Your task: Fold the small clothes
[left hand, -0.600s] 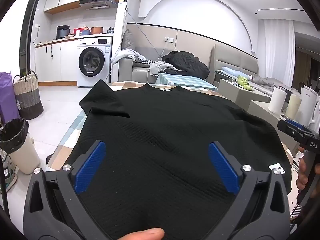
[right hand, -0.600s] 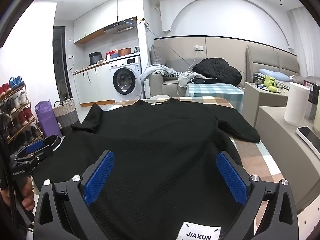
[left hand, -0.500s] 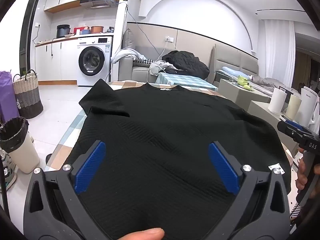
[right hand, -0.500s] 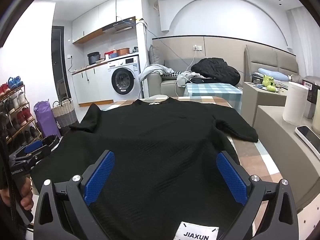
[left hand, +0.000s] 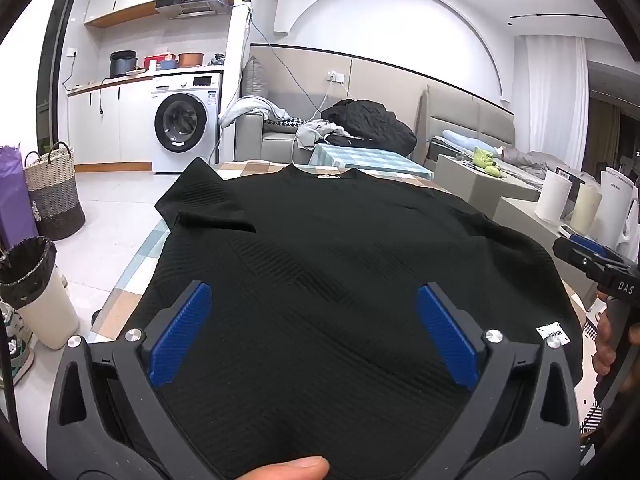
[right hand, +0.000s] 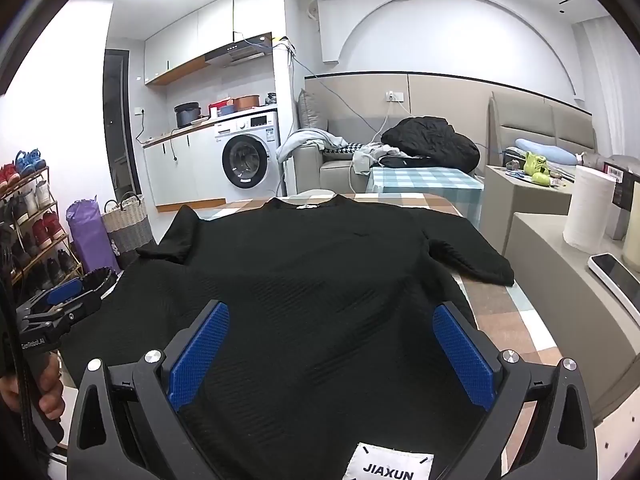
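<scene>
Black knit top [left hand: 320, 280] lies flat on a checked table [right hand: 508, 320], neck at 12 o'clock, hem toward the cameras. L sleeve [left hand: 200, 204] is folded in over the body at approx. 10 o'clock in the left view; R sleeve [right hand: 472, 260] lies out over the table at 2 o'clock in the right view. White hem label [right hand: 390, 466], marked "JIAXUN", sits at 6 o'clock in the right view and at 4 o'clock in the left view.

Left gripper [left hand: 316, 332]: jaws spread wide, blue pads [left hand: 180, 332] at 8 and 4 o'clock of frame, nothing between them but the cloth seen beyond. It hangs over the hem end, tilted down; whether the tips touch the cloth cannot be told. A fingertip [left hand: 288, 470] shows at 6 o'clock.

Right gripper [right hand: 330, 352]: jaws likewise spread wide, pinching nothing, over the hem just beyond the label. Contact w/ the cloth cannot be told.

Each view shows the other gripper at its edge, held in a hand [right hand: 50, 392], beside the top's side edge.
</scene>
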A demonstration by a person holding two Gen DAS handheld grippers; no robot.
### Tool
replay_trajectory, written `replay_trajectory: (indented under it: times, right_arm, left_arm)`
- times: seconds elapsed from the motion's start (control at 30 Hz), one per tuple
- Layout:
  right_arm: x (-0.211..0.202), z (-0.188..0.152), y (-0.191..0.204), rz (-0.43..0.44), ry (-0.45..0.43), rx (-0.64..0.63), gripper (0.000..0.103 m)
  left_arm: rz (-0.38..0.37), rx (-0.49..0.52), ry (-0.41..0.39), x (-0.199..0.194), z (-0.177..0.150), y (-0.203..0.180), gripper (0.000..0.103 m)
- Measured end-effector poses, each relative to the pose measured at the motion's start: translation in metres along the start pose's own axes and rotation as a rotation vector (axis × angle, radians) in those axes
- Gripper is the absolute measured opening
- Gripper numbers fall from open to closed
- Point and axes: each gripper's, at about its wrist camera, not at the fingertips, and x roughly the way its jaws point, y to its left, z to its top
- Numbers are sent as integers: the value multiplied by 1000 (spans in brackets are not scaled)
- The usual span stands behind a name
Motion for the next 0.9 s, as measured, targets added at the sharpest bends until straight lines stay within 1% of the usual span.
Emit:
replay_trajectory:
  times: [0.9]
  right_arm:
    - [-2, 1, -2, -10, -3, 1, 103]
  left_arm:
    - [2, 8, 6, 0, 0, -1, 102]
